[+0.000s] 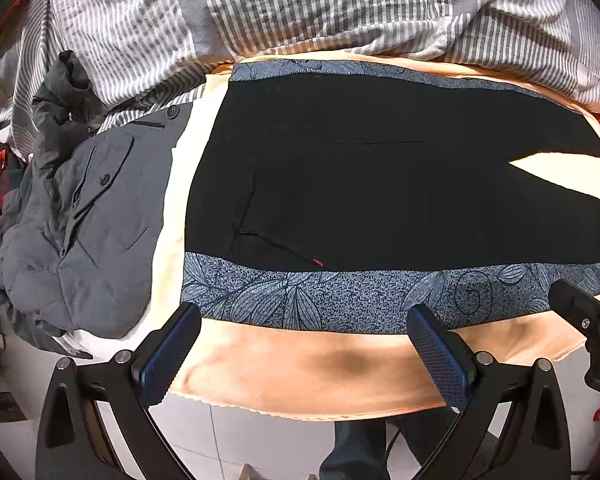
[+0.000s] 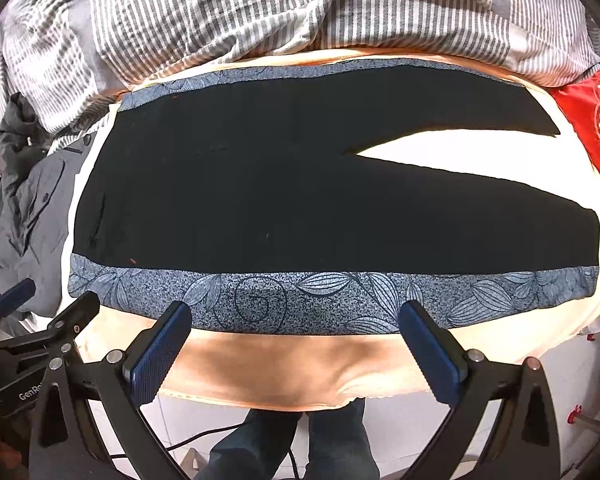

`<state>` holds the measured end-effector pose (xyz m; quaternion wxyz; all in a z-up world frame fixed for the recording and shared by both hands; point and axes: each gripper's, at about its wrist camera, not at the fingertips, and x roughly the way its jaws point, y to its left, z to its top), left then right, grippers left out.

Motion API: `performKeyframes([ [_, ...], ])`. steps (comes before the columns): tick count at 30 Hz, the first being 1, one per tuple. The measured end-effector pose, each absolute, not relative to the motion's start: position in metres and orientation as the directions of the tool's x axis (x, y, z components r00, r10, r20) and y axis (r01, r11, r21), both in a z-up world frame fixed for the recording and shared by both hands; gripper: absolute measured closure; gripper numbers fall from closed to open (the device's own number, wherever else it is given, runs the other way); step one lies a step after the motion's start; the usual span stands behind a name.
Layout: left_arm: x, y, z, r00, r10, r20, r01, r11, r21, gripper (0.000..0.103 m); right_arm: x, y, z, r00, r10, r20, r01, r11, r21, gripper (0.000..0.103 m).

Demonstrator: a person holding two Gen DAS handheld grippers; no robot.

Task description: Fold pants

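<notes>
Pants (image 2: 300, 184): black w/ blue leaf-print side bands, spread flat on peach sheet (image 2: 284, 372); waist at 9 o'clock, legs toward 3 o'clock, splayed in a V w/ sheet showing between them.
Near band (image 2: 332, 300): along pants' 6 o'clock edge, just ahead of both grippers.
Far band (image 1: 340, 70): thin strip at 12 o'clock, beside striped duvet (image 1: 300, 4).
L gripper (image 1: 300, 344): jaws wide apart, nothing between pads; hangs over sheet edge by waist end of near band; no contact w/ cloth seen.
R gripper (image 2: 296, 344): jaws wide apart too, empty; hangs over same edge, toward mid-leg part of near band.
Pairing: each gripper visible in the other's view, side by side, close but apart.
Clutter: grey jacket (image 1: 80, 220) at 9 o'clock, near waist, not on it; red cushion (image 2: 592, 112) at 3 o'clock past leg cuffs.
Step (judged): start of fold, pre-grasp; pants laid out, no fold made yet.
Progress (judged): approx nil beyond spreading.
Next move (judged): prob. lengthwise fold, near leg over far leg; calls for both grippers down onto near edge, pinch top cloth only, not sheet; lift together, carry toward 12 o'clock.
Risk (judged): sheet caught w/ band; uneven lift skews legs; V gap means near leg needs swinging to match far one.
</notes>
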<state>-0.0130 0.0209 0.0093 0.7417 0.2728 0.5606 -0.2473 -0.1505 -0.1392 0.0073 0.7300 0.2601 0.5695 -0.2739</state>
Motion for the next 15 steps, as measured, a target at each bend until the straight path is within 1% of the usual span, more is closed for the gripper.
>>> performKeyframes([
  [15, -0.0107, 0.0271, 0.0071, 0.252, -0.057, -0.966, 0.664, 0.737, 0.129, 0.000, -0.1516, -0.1317, 0.0042, 0.193, -0.104, -0.976, 0.702, 0.709, 0.064, 0.000],
])
